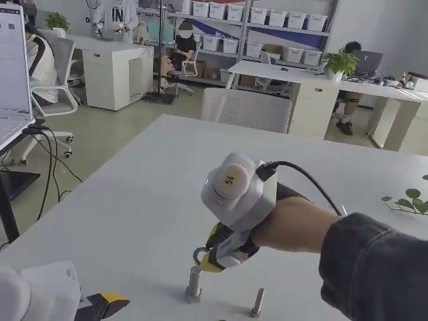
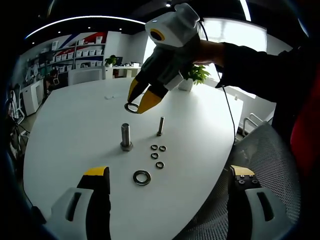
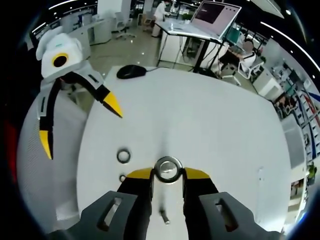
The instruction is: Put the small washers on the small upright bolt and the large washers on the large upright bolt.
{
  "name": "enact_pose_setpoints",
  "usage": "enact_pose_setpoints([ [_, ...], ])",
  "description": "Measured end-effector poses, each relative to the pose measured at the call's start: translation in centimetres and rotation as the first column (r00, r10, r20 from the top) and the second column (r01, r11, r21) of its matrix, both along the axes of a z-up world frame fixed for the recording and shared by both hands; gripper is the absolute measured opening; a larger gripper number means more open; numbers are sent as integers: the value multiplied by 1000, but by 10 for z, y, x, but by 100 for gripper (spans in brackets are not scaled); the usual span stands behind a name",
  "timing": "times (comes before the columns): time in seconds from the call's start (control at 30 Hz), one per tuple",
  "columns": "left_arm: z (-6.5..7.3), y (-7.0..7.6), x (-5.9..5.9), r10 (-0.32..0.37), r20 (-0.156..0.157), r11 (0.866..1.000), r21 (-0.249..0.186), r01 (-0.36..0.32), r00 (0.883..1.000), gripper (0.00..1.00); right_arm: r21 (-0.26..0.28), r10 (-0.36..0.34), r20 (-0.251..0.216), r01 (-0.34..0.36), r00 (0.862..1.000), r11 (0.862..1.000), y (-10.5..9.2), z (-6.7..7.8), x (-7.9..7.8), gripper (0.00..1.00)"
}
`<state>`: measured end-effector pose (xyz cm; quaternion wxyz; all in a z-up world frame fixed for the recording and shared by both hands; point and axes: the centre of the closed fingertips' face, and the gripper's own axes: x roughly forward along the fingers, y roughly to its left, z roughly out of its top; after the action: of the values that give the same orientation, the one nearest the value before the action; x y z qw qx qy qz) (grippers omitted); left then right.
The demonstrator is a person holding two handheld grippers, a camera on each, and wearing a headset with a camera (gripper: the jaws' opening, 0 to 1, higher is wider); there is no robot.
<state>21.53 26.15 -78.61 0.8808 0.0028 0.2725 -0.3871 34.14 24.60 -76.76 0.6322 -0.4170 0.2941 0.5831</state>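
The right gripper (image 1: pixel 212 257) pinches a large washer (image 1: pixel 200 255) by its rim, roughly level, just above the large bolt (image 1: pixel 194 283). I'd say it is held that way so the hole can drop over the shaft. Both bolts stand towards the tabletop (image 1: pixel 134 200) edge nearest the person, with the small bolt (image 1: pixel 257 302) just beside the large one. The left gripper (image 2: pixel 168 174) hangs near that edge, its tongs spread wide with nothing between them. Another large washer (image 2: pixel 142 177) and four small washers (image 2: pixel 155 155) lie loose between it and the bolts. In the right gripper view the bolt beneath is blurred, so I cannot tell whether hole and shaft line up. The person's hand and sleeve hide much of the right gripper's body.
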Motion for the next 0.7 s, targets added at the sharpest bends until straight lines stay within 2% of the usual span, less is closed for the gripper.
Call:
enact_pose_setpoints([
  [0.3,0,1,0,7,-3,1000,0,-7,1000,99,-19,10,-19,-10,1000,1000,8,-9,6,23],
  [0.7,-2,3,0,14,-9,1000,1,-14,1000,99,-54,11,-48,-14,999,998,9,-25,11,23],
])
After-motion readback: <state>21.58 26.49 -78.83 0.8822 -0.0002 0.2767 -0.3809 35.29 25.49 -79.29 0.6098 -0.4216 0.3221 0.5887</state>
